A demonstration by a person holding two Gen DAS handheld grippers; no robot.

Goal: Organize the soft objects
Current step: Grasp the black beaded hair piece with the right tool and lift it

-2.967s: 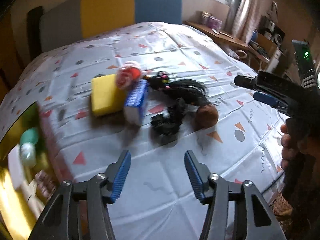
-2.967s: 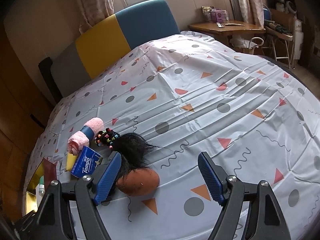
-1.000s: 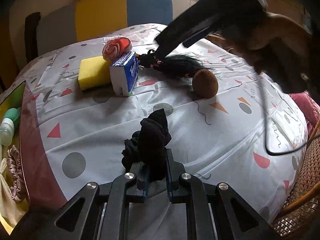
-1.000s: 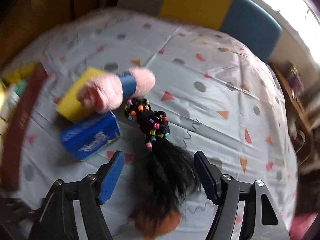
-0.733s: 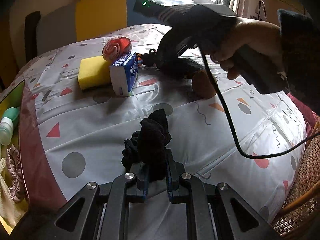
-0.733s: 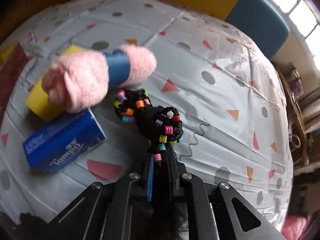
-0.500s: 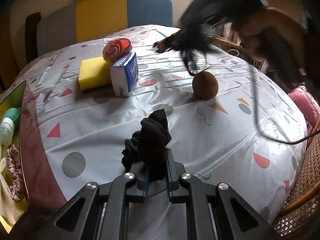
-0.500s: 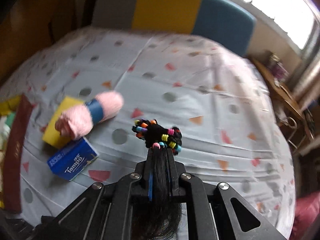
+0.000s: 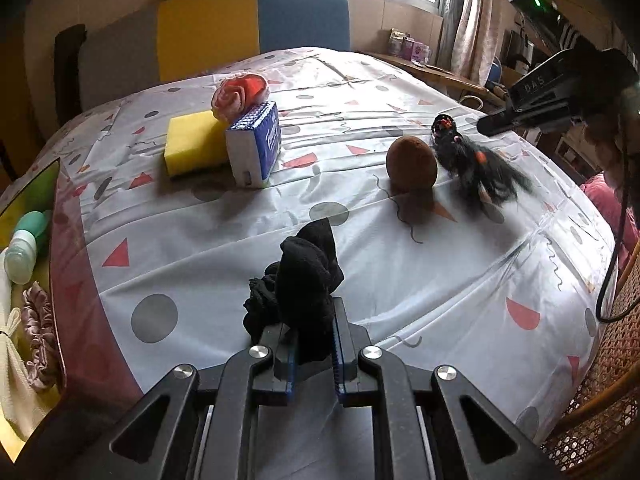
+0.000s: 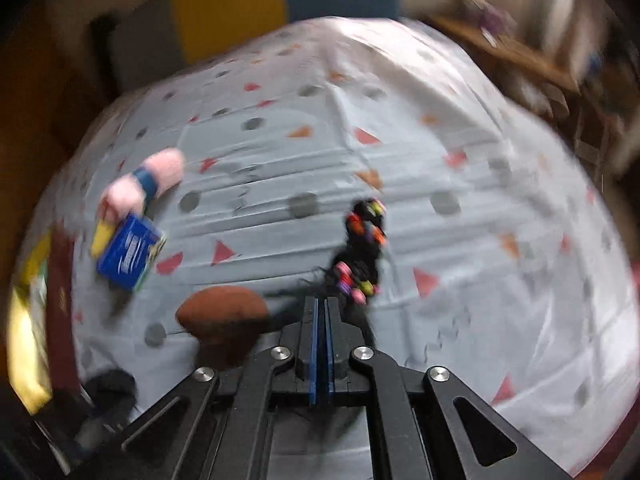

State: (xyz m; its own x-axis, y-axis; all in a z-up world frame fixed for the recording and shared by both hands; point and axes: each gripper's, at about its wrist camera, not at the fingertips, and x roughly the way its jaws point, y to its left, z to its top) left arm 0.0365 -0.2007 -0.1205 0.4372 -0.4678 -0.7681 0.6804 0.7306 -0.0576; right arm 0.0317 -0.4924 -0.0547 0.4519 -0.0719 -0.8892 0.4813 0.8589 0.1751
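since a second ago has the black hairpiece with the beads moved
Yes. The beaded black hairpiece lay left of the brown ball, near the tissue pack; now it is on the ball's right, farther from the pack.

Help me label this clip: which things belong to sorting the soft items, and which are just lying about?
Job: black socks in left gripper; beaded black hairpiece; pink rolled towel; yellow sponge; tissue pack.
Lying about: brown ball; bottles; headboard.

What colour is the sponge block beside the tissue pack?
Yellow. The sponge block shows best in the left wrist view, next to the tissue pack.
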